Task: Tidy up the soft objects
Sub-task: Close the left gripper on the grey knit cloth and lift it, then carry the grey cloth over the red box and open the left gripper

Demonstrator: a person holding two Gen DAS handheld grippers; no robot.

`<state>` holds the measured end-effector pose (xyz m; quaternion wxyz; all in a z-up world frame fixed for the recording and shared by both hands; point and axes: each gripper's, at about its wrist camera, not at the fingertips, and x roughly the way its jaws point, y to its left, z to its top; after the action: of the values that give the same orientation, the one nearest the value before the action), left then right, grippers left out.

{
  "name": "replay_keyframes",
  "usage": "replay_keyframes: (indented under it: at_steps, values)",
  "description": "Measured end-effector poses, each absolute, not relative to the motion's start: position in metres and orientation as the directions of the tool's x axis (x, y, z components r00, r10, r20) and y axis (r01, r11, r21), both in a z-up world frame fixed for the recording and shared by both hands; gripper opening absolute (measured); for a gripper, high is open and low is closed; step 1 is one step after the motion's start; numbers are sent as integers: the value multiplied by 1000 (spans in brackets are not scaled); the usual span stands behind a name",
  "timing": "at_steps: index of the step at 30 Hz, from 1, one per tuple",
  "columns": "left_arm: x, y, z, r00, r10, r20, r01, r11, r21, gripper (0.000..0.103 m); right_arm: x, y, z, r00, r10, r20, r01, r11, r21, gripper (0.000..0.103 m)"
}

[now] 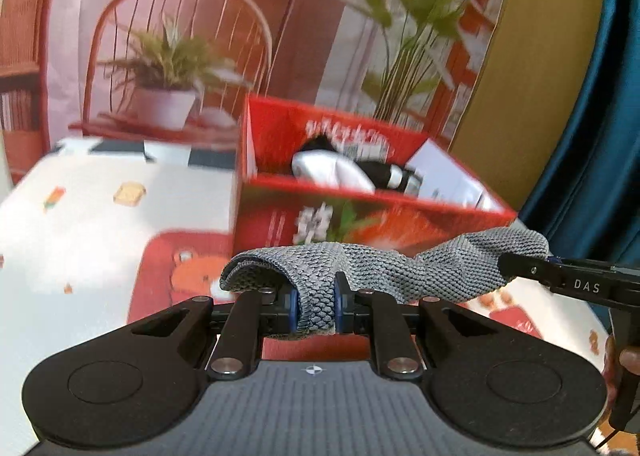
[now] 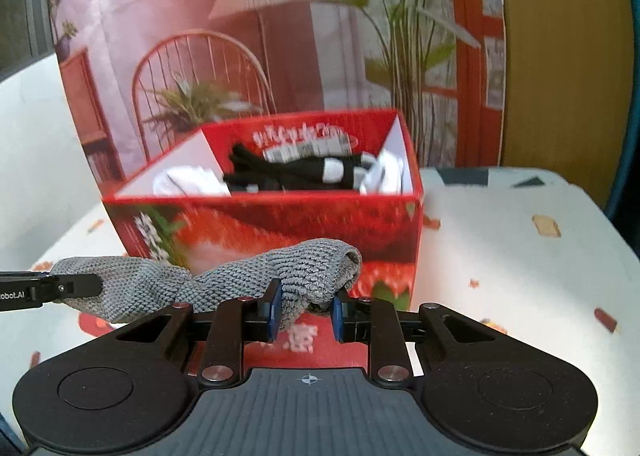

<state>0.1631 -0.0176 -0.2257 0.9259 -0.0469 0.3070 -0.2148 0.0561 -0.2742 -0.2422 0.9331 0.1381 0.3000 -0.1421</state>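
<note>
Only from the left wrist: a hand (image 1: 624,360) behind the right gripper (image 1: 516,268).

A staged home-like recording corner is suggested by a printed backdrop (image 2: 248,55) of chair, lamp and plants hung behind a bench (image 2: 500,240) covered with a cartoon-patterned cloth.

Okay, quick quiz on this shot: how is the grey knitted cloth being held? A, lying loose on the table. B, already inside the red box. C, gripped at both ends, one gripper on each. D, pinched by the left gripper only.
C: the left gripper and the right gripper each clamp one end of the grey cloth, stretched in front of the red box.
</note>
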Motion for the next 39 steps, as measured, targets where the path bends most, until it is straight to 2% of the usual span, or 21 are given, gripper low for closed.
replay_keyframes:
  at_steps: [13,21,26,35,39]
  values:
    - [184,-35,-165,806,-428,-410,413,902,-130,17,80,-283,-188,830,-201,-520,309,942,130,22]
    - [230,-64,-152,818,-407,-407,416,907,-70,17,120,-302,-170,830,-246,-501,313,948,54,22]
    - [264,-89,-161,800,-394,-453,430,903,-27,17,150,-316,-174,812,-280,-511,328,945,3,22]
    - [310,-115,-202,680,-404,-611,469,881,-61,17,193,-327,-220,731,-256,-632,313,949,-23,22]
    - [318,-118,-216,647,-403,-647,479,875,-66,17,202,-326,-239,700,-228,-677,309,951,-1,21]
